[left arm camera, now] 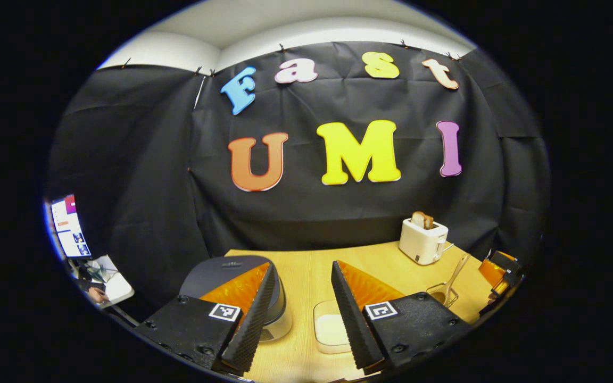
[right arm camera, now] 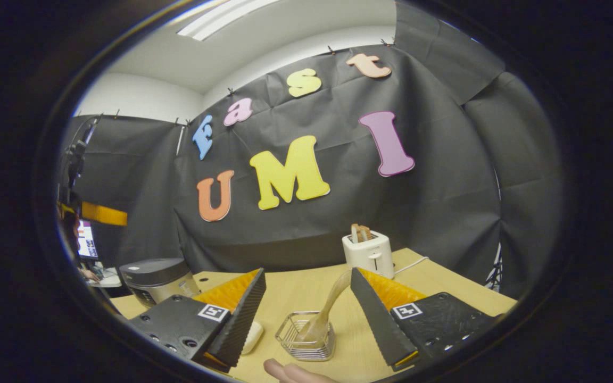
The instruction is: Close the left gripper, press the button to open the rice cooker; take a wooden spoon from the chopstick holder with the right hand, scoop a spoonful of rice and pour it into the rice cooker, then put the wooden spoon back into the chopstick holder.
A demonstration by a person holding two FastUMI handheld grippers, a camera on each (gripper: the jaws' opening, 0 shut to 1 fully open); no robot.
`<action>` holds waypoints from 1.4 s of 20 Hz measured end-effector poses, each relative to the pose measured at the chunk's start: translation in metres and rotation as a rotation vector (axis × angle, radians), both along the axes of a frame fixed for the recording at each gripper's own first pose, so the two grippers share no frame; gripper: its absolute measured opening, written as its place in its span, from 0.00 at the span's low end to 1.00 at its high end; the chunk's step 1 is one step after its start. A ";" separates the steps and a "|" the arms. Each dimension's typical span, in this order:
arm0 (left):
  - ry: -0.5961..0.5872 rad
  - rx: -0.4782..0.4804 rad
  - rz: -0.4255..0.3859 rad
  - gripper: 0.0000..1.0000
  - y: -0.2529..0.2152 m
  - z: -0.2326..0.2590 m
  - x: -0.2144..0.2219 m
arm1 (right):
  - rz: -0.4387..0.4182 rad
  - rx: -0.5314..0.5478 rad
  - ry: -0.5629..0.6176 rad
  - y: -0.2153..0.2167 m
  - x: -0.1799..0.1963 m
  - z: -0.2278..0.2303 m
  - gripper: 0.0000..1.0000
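My left claw point(left arm camera: 298, 314) stands with its fingers wide apart and nothing between them; the rice cooker point(left arm camera: 232, 276) sits just under and behind its left finger, lid down; the clear tub of rice point(left arm camera: 330, 332) lies on the table point(left arm camera: 306, 266) in the gap, close to the right finger. My right claw point(right arm camera: 306, 314) is likewise spread and empty; straight ahead between its fingers stands the wire chopstick holder point(right arm camera: 306, 338) with the wooden spoon point(right arm camera: 330, 303) leaning up toward the right finger. The step in hand, as I judge it, is the first one: bring the left fingers together, then press the lid button; I should shut them fully so the tips make one blunt point, swing a little to the left over the lid, and push straight down rather than at a slant, so the cooker does not slide. There is open table ahead of both claws; the toaster point(left arm camera: 422, 239) stands far forward and to the right of the left claw, well clear; the near table edge runs below the right claw, where a fingertip point(right arm camera: 290, 371) shows, so I'd keep forward of it.
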State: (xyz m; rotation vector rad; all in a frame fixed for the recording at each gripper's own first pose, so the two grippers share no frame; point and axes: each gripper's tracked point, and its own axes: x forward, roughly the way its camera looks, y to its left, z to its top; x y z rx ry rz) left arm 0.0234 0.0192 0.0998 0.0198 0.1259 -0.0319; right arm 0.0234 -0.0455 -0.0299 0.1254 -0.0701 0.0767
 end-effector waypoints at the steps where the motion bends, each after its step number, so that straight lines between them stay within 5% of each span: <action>1: -0.029 -0.004 -0.015 0.71 -0.015 0.017 -0.002 | 0.005 0.006 0.005 -0.007 -0.002 0.004 0.95; 6: -0.139 -0.098 -0.151 0.74 -0.115 0.079 -0.010 | -0.033 0.012 -0.013 -0.064 -0.005 0.036 0.95; 7: -0.158 -0.115 -0.174 0.68 -0.135 0.089 -0.011 | -0.050 -0.001 -0.027 -0.078 -0.007 0.045 0.95; 12: -0.161 -0.210 -0.268 0.75 -0.241 0.109 -0.011 | -0.089 -0.148 -0.110 -0.136 -0.033 0.088 0.95; 15: -0.169 -0.252 -0.283 0.75 -0.299 0.104 -0.007 | -0.192 -0.278 -0.128 -0.186 -0.038 0.091 0.90; 18: -0.199 -0.257 -0.260 0.68 -0.342 0.078 -0.003 | -0.196 -0.323 -0.095 -0.211 -0.042 0.068 0.95; 22: -0.174 -0.206 -0.250 0.87 -0.397 0.007 0.007 | -0.157 -0.316 -0.074 -0.248 -0.021 0.013 0.95; 23: -0.167 -0.189 -0.237 0.81 -0.406 -0.013 0.011 | -0.129 -0.305 -0.055 -0.253 -0.017 -0.007 0.95; 28: -0.086 -0.140 -0.220 0.82 -0.461 -0.113 0.041 | -0.059 -0.275 0.025 -0.273 0.003 -0.068 0.95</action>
